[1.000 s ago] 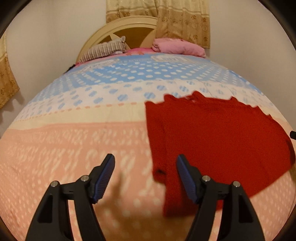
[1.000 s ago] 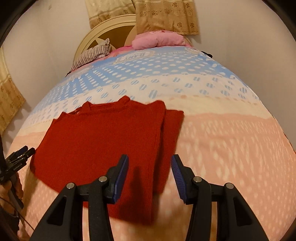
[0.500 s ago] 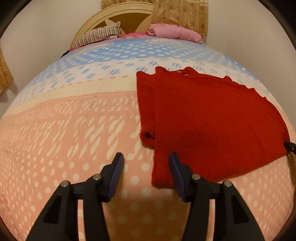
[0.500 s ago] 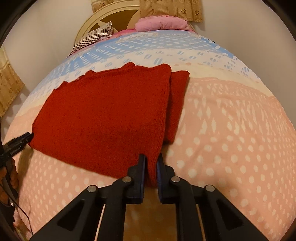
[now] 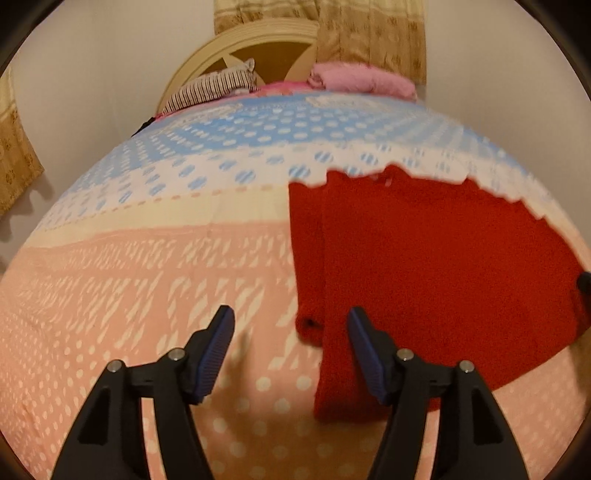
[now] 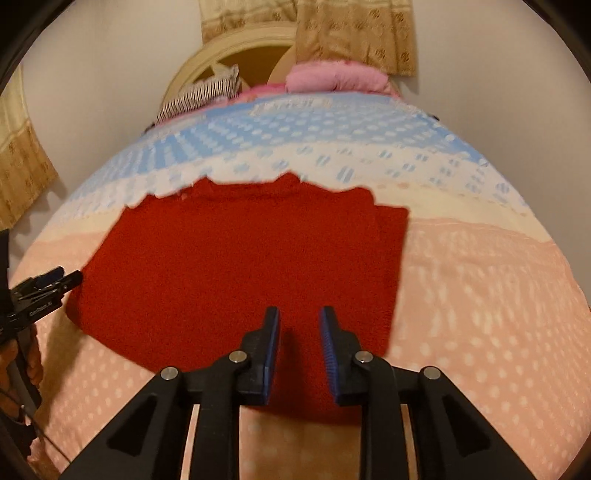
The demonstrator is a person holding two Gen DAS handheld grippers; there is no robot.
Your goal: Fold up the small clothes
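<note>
A red sweater [image 5: 443,280] lies flat on a bed [image 5: 147,277] covered in a pink, cream and blue dotted spread, one sleeve folded along its side. The left gripper [image 5: 290,343] hovers with jaws wide apart over the spread beside the sweater's near left corner. The right gripper [image 6: 298,341], jaws partly apart and empty, hangs over the sweater's near hem. A striped pillow [image 6: 199,94] and pink bedding [image 6: 332,79] rest at the far headboard [image 6: 229,50].

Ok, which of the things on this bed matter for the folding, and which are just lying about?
Job:
- red knitted sweater, flat on the bedspread, sleeve folded in
- left claw, open
- right claw, open

Lying about:
- striped cushion
- pink folded blanket
- dotted pink-and-blue bedspread
- beige patterned curtains
</note>
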